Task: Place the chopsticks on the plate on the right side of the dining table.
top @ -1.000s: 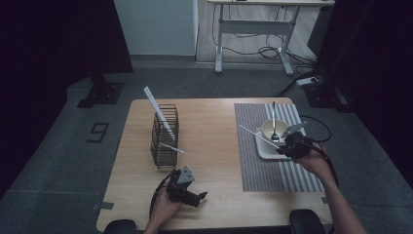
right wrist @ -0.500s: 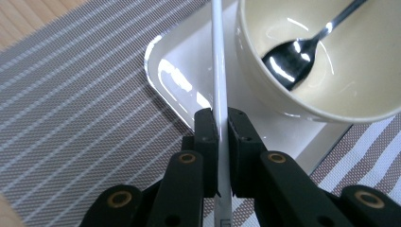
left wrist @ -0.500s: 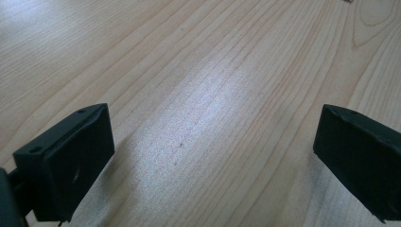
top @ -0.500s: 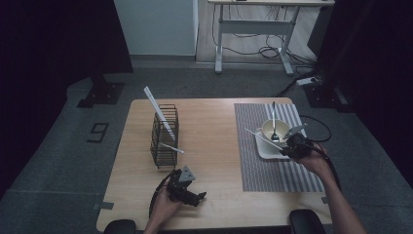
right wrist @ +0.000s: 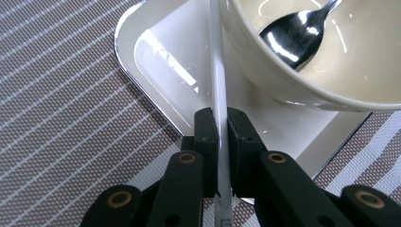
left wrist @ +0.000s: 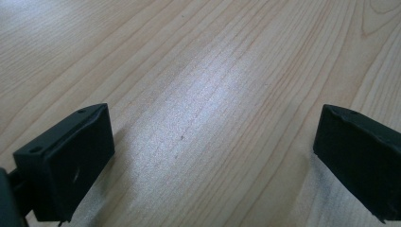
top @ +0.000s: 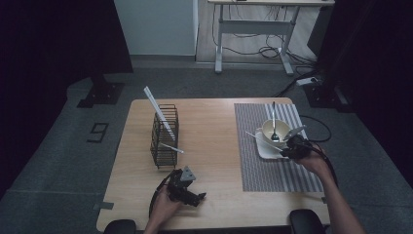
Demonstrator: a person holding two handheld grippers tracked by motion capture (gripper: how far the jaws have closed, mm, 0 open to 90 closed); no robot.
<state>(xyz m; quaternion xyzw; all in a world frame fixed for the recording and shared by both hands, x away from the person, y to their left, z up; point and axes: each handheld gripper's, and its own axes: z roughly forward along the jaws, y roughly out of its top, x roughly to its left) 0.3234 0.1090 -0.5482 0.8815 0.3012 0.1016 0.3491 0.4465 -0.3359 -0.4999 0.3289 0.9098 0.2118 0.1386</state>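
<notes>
My right gripper is shut on a thin white stick. The stick runs from the jaws across the white plate, close beside the cream bowl. A metal spoon lies in the bowl. In the high view the right gripper sits at the plate's near right, and the stick points left and away. My left gripper rests low on the wooden table near the front edge. It is open, with only bare wood between its fingers.
A black wire basket stands left of centre; one long white stick leans in it and a short one pokes out at its side. The plate and bowl sit on a striped placemat.
My right gripper has sunk slightly toward the plate with the white stick still clamped. The left gripper has stayed where it was.
</notes>
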